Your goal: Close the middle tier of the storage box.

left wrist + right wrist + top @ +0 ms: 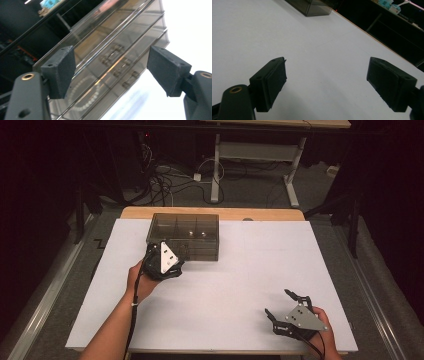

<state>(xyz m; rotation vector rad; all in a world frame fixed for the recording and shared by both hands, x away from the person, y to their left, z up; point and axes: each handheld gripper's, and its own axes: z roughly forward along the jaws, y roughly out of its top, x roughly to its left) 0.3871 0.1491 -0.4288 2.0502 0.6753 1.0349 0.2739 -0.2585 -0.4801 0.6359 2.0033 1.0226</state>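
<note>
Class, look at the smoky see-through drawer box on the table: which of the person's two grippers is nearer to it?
Left. The left gripper is right at the front of the drawer box, jaws open. The right gripper rests far off, near the table's front right corner, jaws open.

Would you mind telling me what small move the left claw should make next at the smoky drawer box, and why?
Probably ease the left claw forward until one small drawer handle sits between its pads, then close. Its jaws stand wide open with nothing between them, facing the front of the drawer box, whose drawers look shut. The right claw rests open on the white tabletop, well away from the box.
</note>
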